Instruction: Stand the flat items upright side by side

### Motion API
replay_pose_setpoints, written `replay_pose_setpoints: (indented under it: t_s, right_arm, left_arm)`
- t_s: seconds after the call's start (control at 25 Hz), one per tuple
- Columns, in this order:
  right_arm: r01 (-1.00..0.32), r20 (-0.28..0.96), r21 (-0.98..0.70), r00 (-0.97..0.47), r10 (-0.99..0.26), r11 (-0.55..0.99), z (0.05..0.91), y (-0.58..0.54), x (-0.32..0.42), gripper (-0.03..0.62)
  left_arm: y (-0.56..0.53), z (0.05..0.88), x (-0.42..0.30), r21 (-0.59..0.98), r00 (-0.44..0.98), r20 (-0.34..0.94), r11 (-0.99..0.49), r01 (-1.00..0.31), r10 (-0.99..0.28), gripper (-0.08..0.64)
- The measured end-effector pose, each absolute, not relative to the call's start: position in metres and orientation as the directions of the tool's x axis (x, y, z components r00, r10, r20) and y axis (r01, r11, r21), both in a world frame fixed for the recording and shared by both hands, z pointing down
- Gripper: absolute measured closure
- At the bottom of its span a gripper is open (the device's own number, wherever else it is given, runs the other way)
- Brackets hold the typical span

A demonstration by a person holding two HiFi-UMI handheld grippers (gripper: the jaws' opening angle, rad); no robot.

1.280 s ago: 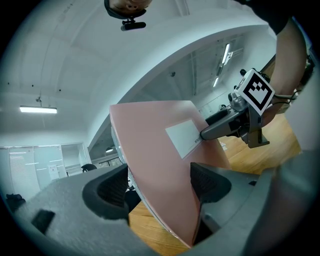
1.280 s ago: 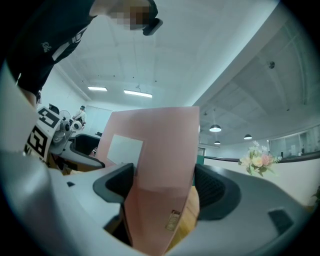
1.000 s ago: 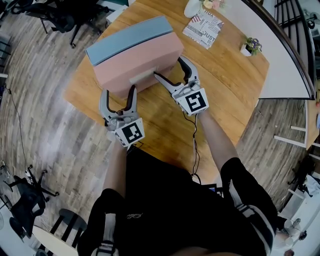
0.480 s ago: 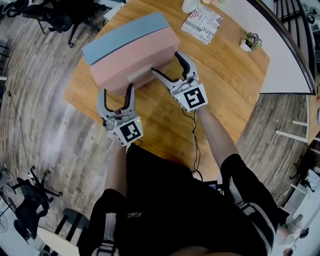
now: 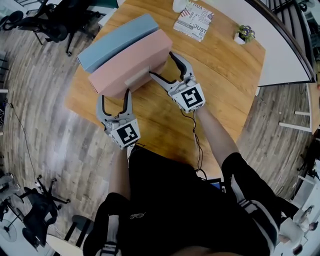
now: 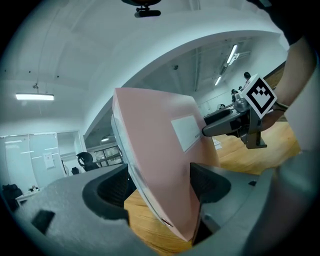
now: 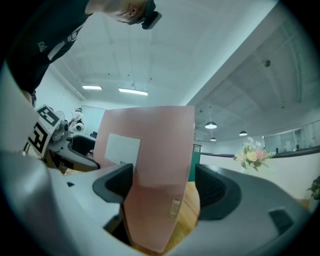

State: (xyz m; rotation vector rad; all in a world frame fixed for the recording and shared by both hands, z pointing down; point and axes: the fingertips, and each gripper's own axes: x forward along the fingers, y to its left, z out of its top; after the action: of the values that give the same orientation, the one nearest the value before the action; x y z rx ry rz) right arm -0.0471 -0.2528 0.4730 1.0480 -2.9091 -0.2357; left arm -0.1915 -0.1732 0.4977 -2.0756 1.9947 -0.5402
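Observation:
A flat pink box (image 5: 127, 65) with a white label is tipped up on the round wooden table (image 5: 220, 95), leaning against a flat blue-grey box (image 5: 112, 42) behind it. My left gripper (image 5: 115, 97) is shut on the pink box's near left corner, and the box (image 6: 160, 150) fills the gap between its pads. At the box's right end, my right gripper (image 5: 162, 65) is also shut, with the box (image 7: 155, 170) pressed between its pads. The other gripper (image 6: 235, 125) shows beyond the box in the left gripper view.
A printed magazine (image 5: 192, 22), a white vase base (image 5: 180, 5) and a small potted plant (image 5: 243, 34) sit at the table's far side. Office chairs (image 5: 45, 20) stand on the floor at the upper left. A white curved counter (image 5: 285, 45) runs along the right.
Both grippers have kept their hold and moved slightly left with the pink box. The blue-grey box behind now shows more apart from it.

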Motion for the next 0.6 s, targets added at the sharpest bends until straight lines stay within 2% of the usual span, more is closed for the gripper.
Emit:
replay_pose_setpoints:
  t_s: [0.28, 0.6]
  right_arm:
    - [-0.678, -0.015, 0.130, -0.731, -0.682, 0.724, 0.479, -0.247, -0.027, 0.206]
    - [-0.779, 0.130, 0.052, -0.615, -0.778, 0.625, 0.522, -0.209, 0.011, 0.259]
  left_arm:
    - [-0.162, 0.503, -0.196, -0.309, 0.027, 0.149, -0.073, -0.948, -0.988, 0.173]
    - [-0.127, 0.553, -0.202, -0.107, 0.080, 0.305, -0.117, -0.987, -0.949, 0.175]
